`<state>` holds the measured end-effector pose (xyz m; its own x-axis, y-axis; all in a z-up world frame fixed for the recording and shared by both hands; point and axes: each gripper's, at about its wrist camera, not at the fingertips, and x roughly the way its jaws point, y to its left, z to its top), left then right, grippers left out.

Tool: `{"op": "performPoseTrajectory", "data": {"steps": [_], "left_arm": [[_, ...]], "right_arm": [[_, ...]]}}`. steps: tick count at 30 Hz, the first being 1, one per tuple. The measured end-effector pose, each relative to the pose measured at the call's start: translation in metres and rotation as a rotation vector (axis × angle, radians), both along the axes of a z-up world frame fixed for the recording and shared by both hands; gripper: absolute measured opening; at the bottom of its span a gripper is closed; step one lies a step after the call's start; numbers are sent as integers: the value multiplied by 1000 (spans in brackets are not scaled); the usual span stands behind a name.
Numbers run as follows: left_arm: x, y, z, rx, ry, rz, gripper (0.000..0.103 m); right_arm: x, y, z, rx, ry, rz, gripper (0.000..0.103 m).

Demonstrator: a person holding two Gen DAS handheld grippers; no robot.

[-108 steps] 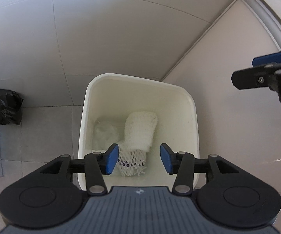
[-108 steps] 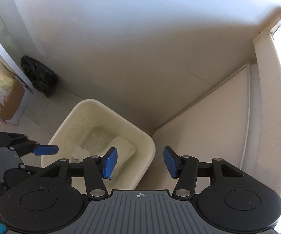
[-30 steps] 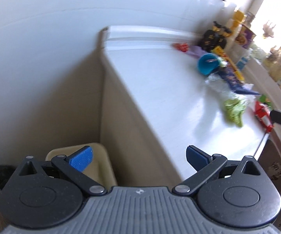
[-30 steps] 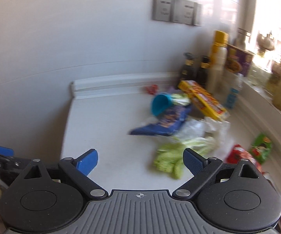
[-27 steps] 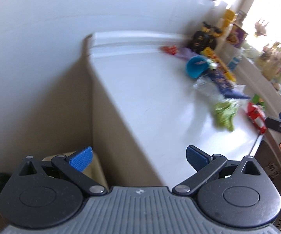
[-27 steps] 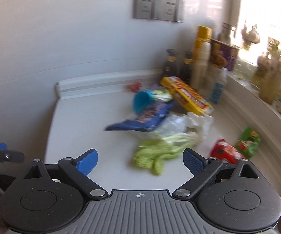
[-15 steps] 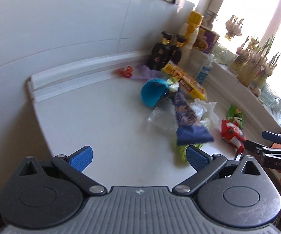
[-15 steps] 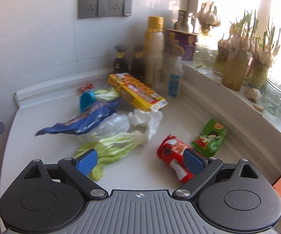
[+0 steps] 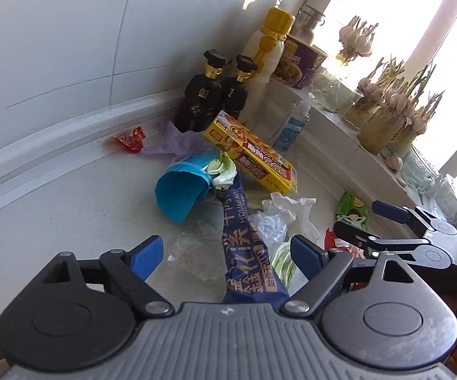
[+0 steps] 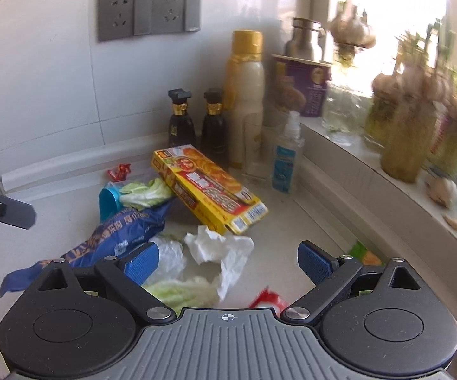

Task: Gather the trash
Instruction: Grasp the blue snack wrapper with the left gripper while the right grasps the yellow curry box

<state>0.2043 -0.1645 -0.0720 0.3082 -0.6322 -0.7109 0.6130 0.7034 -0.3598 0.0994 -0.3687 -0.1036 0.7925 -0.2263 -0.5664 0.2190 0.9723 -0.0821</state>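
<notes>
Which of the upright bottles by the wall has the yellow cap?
The tall cream-white bottle right of the two dark bottles, which are short with black stoppers. The small clear spray bottle has a white nozzle.

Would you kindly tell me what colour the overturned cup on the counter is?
Bright blue; the cup shows best in the left wrist view.

blue snack bag [image 9: 247,250]: "HOMM…" in white Latin caps + large gold Chinese chars down its length; lies btwn the left claw [image 9: 227,253] tips, rest not legible.
yellow box [image 9: 254,155]: red/white Chinese print on face & side, too small to read; barcode on end flap in right wrist view; beyond left claw.
dark bottles [image 9: 201,98]: round gold emblem, unreadable.
purple tub [image 10: 303,85]: print blurred.
spray bottle [image 10: 287,158]: blue label, illegible.
</notes>
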Motion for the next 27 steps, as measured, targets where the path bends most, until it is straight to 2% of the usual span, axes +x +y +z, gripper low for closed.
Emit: {"op": "performPoseTrajectory", "data": {"steps": [4, 13, 16, 19, 22, 27], "left_arm": [[10, -16, -6, -13, 34, -22, 77], [29, -48, -20, 40, 80, -37, 65], [33, -54, -25, 68, 105, -18, 61], [35, -59, -27, 71, 125, -11, 57], [34, -64, -28, 107, 113, -9, 51], [34, -68, -32, 136, 104, -21, 45]], "right_arm": [[28, -6, 2, -59, 10, 88, 96], [108, -39, -1, -12, 112, 303, 96], [135, -46, -8, 36, 177, 383, 96], [157, -45, -19, -3, 236, 421, 96], [174, -47, -27, -31, 283, 437, 96], [192, -56, -36, 19, 324, 440, 96]]}}
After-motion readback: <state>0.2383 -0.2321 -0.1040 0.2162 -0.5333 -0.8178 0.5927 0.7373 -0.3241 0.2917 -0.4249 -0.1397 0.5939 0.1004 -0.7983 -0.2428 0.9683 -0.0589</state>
